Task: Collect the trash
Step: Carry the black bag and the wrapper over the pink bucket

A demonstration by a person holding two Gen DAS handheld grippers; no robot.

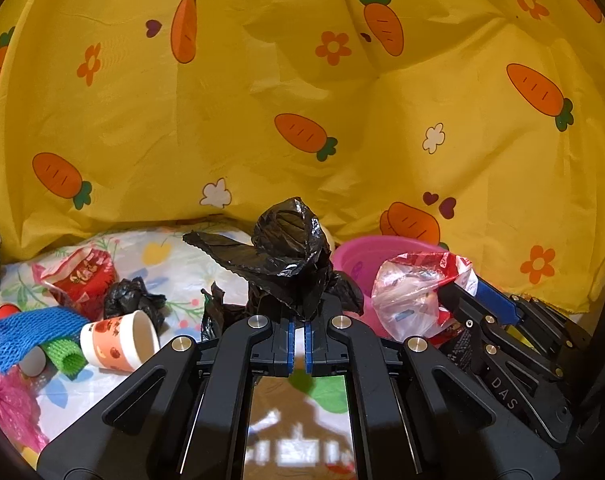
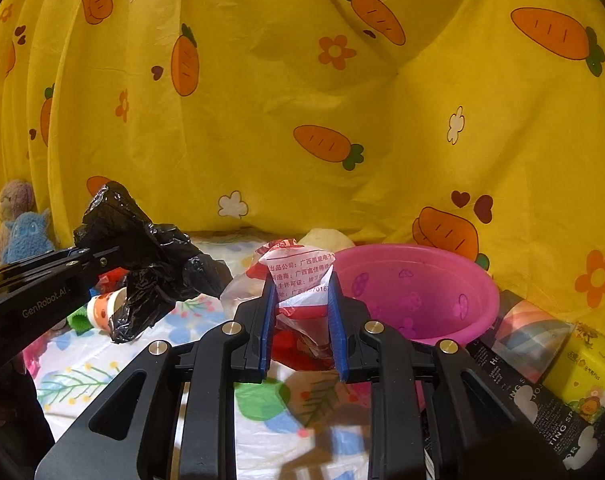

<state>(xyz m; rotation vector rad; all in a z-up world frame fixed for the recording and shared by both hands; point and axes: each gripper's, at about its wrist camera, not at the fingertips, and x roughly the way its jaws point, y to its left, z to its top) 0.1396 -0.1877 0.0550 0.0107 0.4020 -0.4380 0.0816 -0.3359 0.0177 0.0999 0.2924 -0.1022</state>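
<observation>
Yellow carrot-print cloth (image 1: pixel 302 80) is hanging behind a table covered with a flowery sheet (image 1: pixel 174 264). Far left in the right wrist view, plush toys (image 2: pixel 18 228) are sitting against the cloth. Left side of the table is holding the loose trash: blue mesh sleeve (image 1: pixel 26 332), green mesh tube (image 1: pixel 64 356), a paper cup (image 1: pixel 118 340) lying on its side, a red wrapper (image 1: pixel 82 276) behind it and a small crumpled black bag (image 1: pixel 132 300) just beside the cup. Left gripper (image 1: pixel 299 322) is clenching shut on a black trash bag (image 1: pixel 290 256), bag bunching up above the fingertips and hanging clear of the sheet. Right of that, right gripper (image 2: pixel 302 312) is grasping a clear plastic bag with red print (image 2: pixel 298 280), blue pads pressing both sides, bag sitting just in front of the pink bowl (image 2: pixel 414 292). Bowl is standing upright near the cloth, something pale showing behind it, cannot tell what. Far right, a dark printed box (image 2: pixel 514 384) and a yellow carton (image 2: pixel 582 368) are lying beside the bowl.
</observation>
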